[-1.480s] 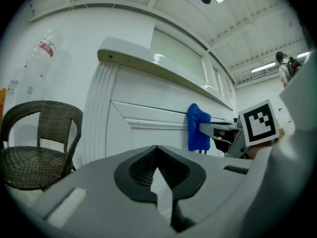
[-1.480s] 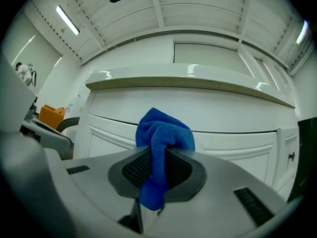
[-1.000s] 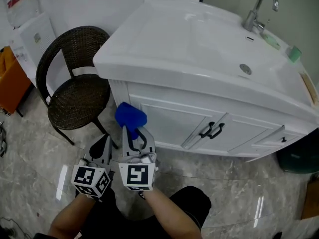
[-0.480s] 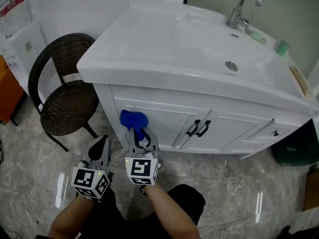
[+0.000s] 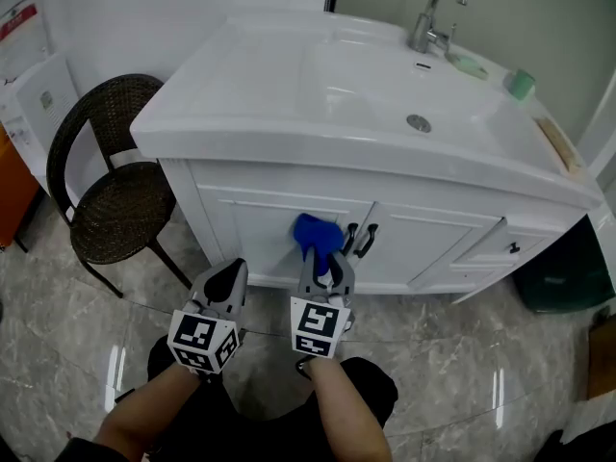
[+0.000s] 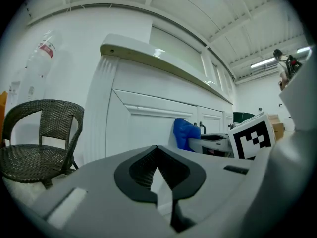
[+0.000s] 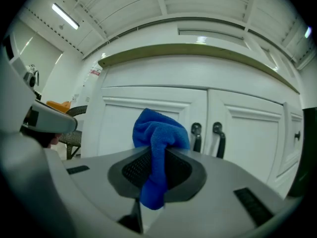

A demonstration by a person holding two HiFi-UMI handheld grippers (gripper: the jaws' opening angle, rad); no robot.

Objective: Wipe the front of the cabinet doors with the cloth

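The crumpled blue cloth (image 5: 314,233) sits low on the front of the white panelled left cabinet door (image 5: 250,239), at that door's right edge and just left of the pair of black curved handles (image 5: 361,240) where the two doors meet; whether it actually presses on the paint I cannot tell. The right tongs (image 5: 323,258) are clamped on it: in the right gripper view a fold of the cloth hangs down between the dark ribbed pads while the bunched part stands out ahead of them, toward the door. The left tongs (image 5: 227,279) hang just to the left and a little nearer, with jaws together and nothing between them, pointing at the left door's lower left part. The white panelled right cabinet door (image 5: 423,248) lies to the right of the handles, and further right is a small drawer front with a black knob (image 5: 513,249). Above the doors runs the white moulded worktop with a sunken basin (image 5: 221,104), with a chrome tap (image 5: 433,8) at the far side. A dark brown wicker chair (image 5: 101,195) stands left of the cabinet on the glossy grey marbled floor (image 5: 462,364), and a dark green bin (image 5: 568,272) stands at the right.
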